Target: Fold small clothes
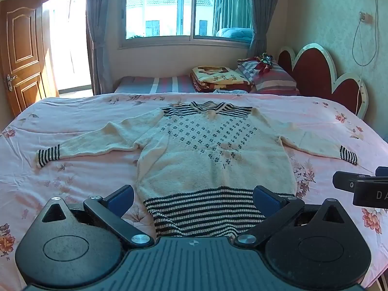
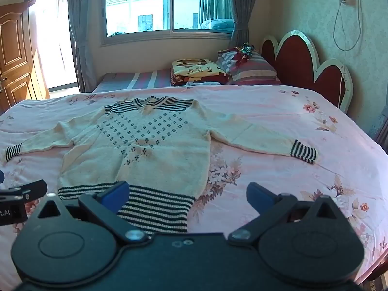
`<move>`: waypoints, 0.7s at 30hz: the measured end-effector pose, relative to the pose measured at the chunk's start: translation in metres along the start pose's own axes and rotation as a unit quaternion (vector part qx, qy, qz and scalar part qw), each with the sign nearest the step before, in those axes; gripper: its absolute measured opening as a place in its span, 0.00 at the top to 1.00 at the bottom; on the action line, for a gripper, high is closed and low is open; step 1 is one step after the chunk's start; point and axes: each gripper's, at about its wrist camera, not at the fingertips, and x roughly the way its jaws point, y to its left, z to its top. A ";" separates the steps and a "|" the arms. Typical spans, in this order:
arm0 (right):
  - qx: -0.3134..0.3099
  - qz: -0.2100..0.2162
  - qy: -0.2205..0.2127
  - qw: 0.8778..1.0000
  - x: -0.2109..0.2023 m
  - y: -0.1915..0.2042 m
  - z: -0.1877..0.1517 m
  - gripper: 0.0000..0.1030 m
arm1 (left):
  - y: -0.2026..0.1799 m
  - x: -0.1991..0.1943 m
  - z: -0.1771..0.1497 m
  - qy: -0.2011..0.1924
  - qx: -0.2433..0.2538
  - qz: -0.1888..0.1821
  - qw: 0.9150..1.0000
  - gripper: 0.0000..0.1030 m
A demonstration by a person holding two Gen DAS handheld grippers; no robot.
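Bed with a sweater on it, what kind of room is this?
Most likely a bedroom in a home. A sweater lies spread on a bed with a red headboard, pillows stacked by it, and a curtained window behind.

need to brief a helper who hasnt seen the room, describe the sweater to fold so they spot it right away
Start from the big bed with the pink floral sheet under the window. Spread flat on it, sleeves out to both sides, lies a cream knit sweater. Unlike the folded blanket and striped pillow stacked by the red headboard, it has black-and-white striped cuffs, hem and shoulders and small dark motifs on the chest.
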 end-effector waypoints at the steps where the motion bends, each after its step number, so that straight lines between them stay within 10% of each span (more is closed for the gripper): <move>1: 0.000 0.001 0.000 1.000 0.000 -0.001 0.000 0.01 | 0.002 0.000 -0.001 -0.001 0.000 -0.001 1.000 0.00; 21: -0.001 0.002 0.000 1.000 -0.003 0.000 -0.002 0.01 | 0.000 -0.001 -0.002 -0.003 0.002 0.004 1.000 0.00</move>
